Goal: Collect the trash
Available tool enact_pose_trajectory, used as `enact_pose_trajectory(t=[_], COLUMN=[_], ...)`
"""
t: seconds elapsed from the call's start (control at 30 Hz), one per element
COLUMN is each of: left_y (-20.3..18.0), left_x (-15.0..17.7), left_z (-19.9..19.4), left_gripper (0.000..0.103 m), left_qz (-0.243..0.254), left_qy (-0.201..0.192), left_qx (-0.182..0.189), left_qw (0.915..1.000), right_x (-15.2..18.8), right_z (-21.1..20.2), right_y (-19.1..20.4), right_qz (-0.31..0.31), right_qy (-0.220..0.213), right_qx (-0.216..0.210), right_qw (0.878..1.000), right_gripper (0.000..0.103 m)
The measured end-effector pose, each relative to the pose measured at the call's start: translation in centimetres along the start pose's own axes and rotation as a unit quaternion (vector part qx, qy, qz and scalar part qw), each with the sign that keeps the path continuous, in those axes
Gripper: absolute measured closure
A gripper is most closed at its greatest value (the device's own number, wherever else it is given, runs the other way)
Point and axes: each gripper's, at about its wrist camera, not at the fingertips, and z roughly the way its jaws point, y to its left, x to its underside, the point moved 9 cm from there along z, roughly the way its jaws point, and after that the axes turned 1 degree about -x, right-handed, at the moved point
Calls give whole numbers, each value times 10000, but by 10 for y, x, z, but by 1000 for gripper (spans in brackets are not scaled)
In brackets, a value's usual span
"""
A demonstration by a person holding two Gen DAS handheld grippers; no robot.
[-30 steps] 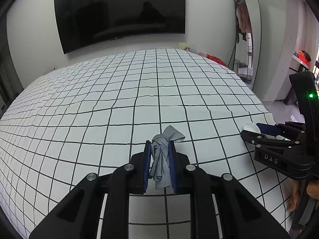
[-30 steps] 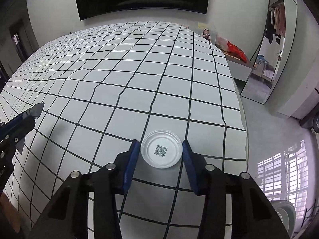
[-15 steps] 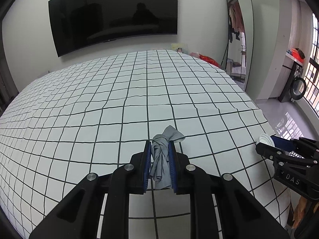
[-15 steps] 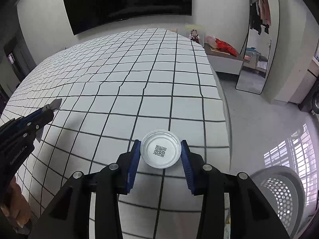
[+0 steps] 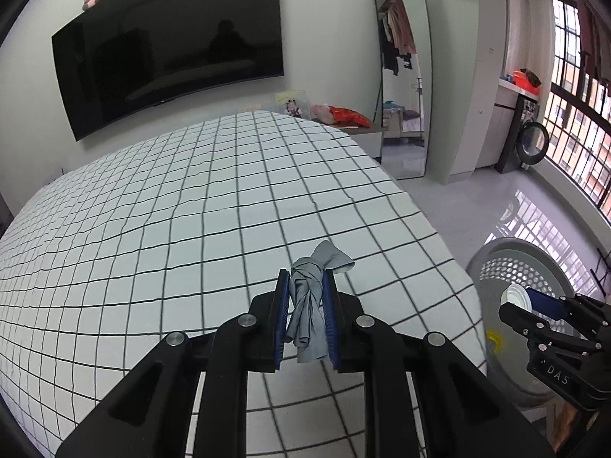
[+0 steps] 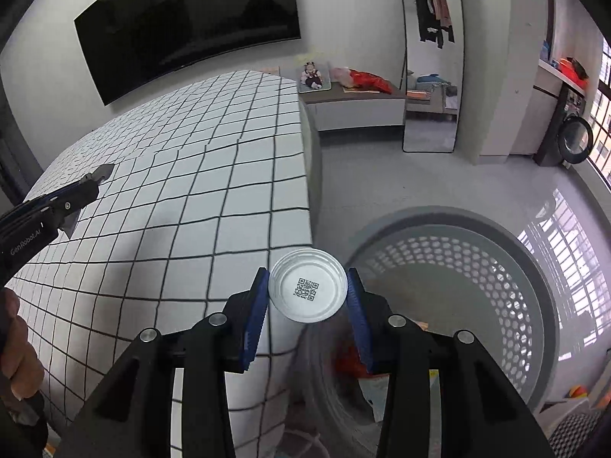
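White lid, pinched by right gripper, lower centre: carry fully over grey basket before releasing; left gripper clamps grey rag.

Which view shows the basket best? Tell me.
The right wrist view: the grey perforated basket fills the lower right, its open mouth and holed wall visible. The left wrist view shows only part of it beyond the bed edge, behind the right gripper.

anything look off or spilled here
Nothing stands out. The left gripper holds a crumpled grey cloth, the right gripper a white cup beside the perforated basket; nothing spilled.
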Motion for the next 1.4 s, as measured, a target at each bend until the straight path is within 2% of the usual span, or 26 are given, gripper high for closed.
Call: enact_pose_trajectory(t=[0.27,0.53,0.83,1.07,1.1,1.13,1.17,1.2,1.3,1.33,1.37,1.4], left_y=[-99,-166,-202,-204,-204,-204,-204,-203,-201,-200,-199,-197], left_x=[17,36,49,45,45,44,43,43,42,41,40,40], left_z=[-5,7,24,28,27,27,27,26,24,22,20,17], left_gripper=[86,86,85,84,84,84,83,80,59,46,39,39], left_qz=[489,843,893,869,862,860,861,865,850,835,819,819], left_qy=[188,512,738,768,765,758,747,732,689,662,598,548], left_qx=[640,993,1034,929,930,922,909,879,842,836,815,804], left_qw=[9966,9902,9879,9889,9890,9891,9893,9897,9904,9908,9915,9919], right_x=[32,71,78,68,66,64,63,63,62,63,64,65], right_z=[-33,-43,-43,-39,-38,-39,-40,-42,-45,-46,-46,-46], right_y=[-74,-133,-161,-159,-159,-158,-158,-157,-154,-153,-152,-151], right_qz=[671,1074,1195,1101,1092,1083,1077,1071,1020,1008,1005,1011], right_qy=[-201,-147,-153,-191,-195,-213,-256,-290,-334,-341,-345,-351], right_qx=[339,655,580,480,463,456,453,443,474,486,488,486], right_qw=[9970,9919,9910,9926,9928,9928,9928,9928,9931,9931,9931,9931], right_gripper=[64,64,63,63,62,55,49,47,45,45,45,45])
